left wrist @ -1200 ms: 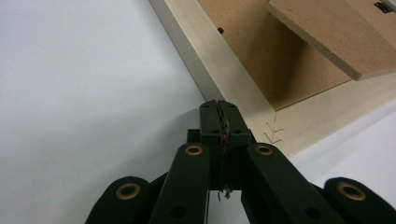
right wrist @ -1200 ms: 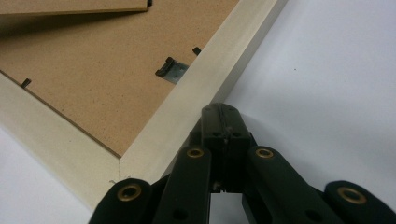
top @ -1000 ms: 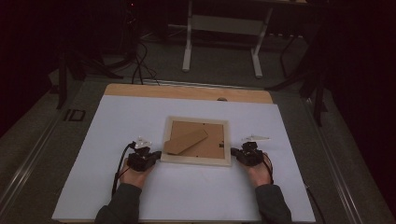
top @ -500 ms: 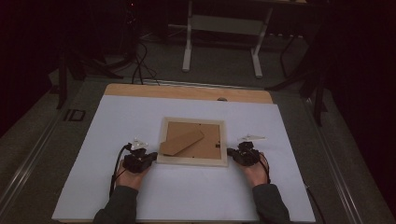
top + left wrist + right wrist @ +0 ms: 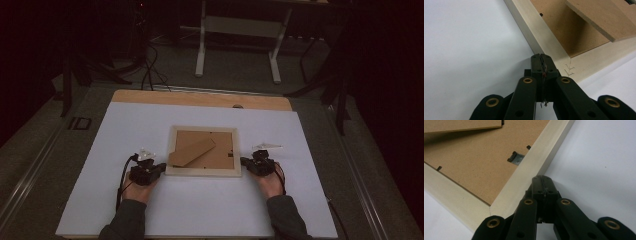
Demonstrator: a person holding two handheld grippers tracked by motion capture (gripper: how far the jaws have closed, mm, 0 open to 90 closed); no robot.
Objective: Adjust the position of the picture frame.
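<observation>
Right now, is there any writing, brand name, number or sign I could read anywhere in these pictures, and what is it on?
"ID": a dark plate on the floor left of the table seems to read so, though it is small and dim.
Picture frame, lying face down: no print on its wooden edge or brown backing board.
Left gripper and right gripper: no lettering to be seen.

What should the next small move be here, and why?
Probably a gentle squeeze inward. The left hand-held gripper and right hand-held gripper are both shut, tips at opposite sides of the frame, which lies back-up on the table. Pressing evenly from both sides would likely let them slide or square it.
</observation>
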